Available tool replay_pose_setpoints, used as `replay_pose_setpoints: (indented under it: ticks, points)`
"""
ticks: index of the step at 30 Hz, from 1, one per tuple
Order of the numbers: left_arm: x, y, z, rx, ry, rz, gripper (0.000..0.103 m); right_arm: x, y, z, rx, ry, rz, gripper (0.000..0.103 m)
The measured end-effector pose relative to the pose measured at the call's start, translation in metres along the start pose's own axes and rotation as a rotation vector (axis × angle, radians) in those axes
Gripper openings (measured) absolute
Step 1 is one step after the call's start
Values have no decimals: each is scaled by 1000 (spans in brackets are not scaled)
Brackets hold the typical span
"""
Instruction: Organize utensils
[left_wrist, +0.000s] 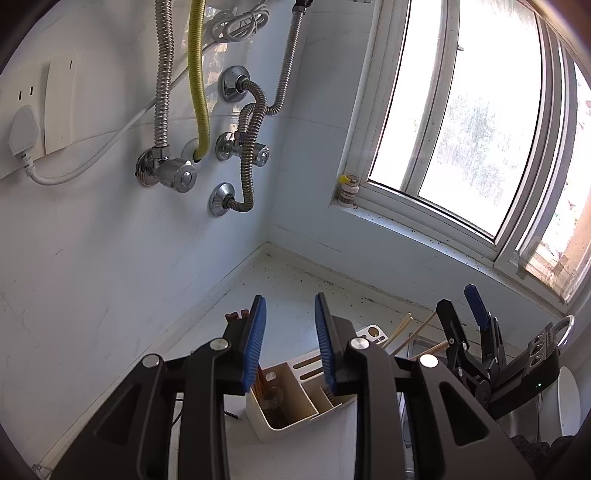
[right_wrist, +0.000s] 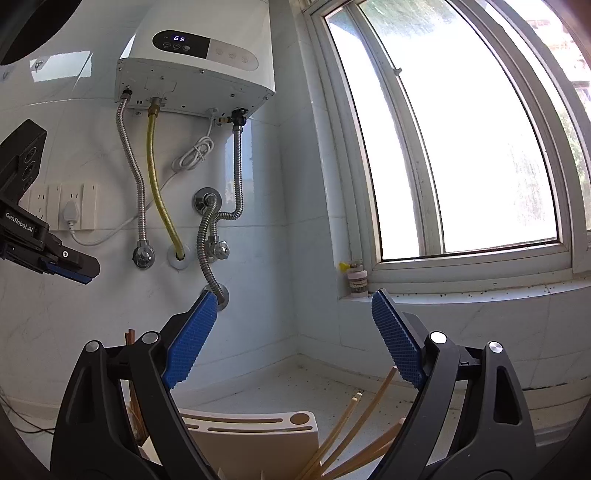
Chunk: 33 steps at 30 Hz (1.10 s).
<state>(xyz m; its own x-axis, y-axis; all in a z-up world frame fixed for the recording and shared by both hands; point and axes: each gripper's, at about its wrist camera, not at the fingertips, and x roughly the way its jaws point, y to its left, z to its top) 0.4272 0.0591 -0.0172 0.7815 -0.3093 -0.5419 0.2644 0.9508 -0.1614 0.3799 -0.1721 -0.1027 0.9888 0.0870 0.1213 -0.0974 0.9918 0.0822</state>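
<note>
I take the step in hand to be letting go after dropping chopsticks into their slots, so the point now is a clean pull-away. From left to right: my left gripper (left_wrist: 290, 341) hangs over the cream utensil holder (left_wrist: 295, 402) with its jaws a little apart and nothing between the pads; I judge it should lift straight up, so the fingers do not catch the dark chopsticks (left_wrist: 236, 316) standing behind its left finger. My right gripper (right_wrist: 293, 341) stands wide open, empty, above the pale chopsticks (right_wrist: 351, 435). One stick runs up close to the right pad (right_wrist: 397, 341); whether it touches I cannot tell, so I would back off gently and avoid sweeping sideways, or the bundle may tip.

The holder sits on the white counter (left_wrist: 295, 295) near the corner of the tiled wall. Its left compartment holds dark brown sticks, their lower ends seen inside. The middle compartment looks empty as far as I can see. The back part has a slotted top with a round hole. The pale chopsticks lean fanned out to the right of the holder, in a container I cannot make out.
</note>
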Motion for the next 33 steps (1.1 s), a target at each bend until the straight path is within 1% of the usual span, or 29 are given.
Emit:
replay_pose_setpoints:
  ticks: [7,10,11,13,15,17,21,23,24,26,29,33]
  points:
    - [-16,-5,4,3,-23,16,28,-8,-5,14,-1,-13,-7,81]
    - [-26,-9,5,0,-47,26,33,-13,-7,22,14,-4,6,82]
    - [-30,-10,5,-3,-60,31,33,-15,-7,25,11,-3,6,83]
    - [-39,-12,4,-6,-88,44,33,-19,-8,32,15,2,9,89]
    - [-47,-13,4,-17,-106,45,39,-25,-11,38,22,5,14,90]
    - [-56,-14,2,-28,-130,64,54,-29,-13,43,19,13,16,92]
    - [-75,-17,-2,-60,-170,97,64,-38,-19,55,14,41,29,95]
    - [-83,-19,-6,-84,-177,112,71,-41,-22,59,16,58,32,95]
    - [-87,-21,-9,-92,-178,116,72,-43,-24,60,21,68,33,95]
    - [-95,-24,-13,-103,-189,131,78,-46,-28,63,32,88,35,95]
    - [-110,-30,-21,-121,-214,175,83,-50,-32,68,33,128,36,95]
    - [-124,-37,-35,-142,-234,186,89,-57,-35,72,19,195,36,95]
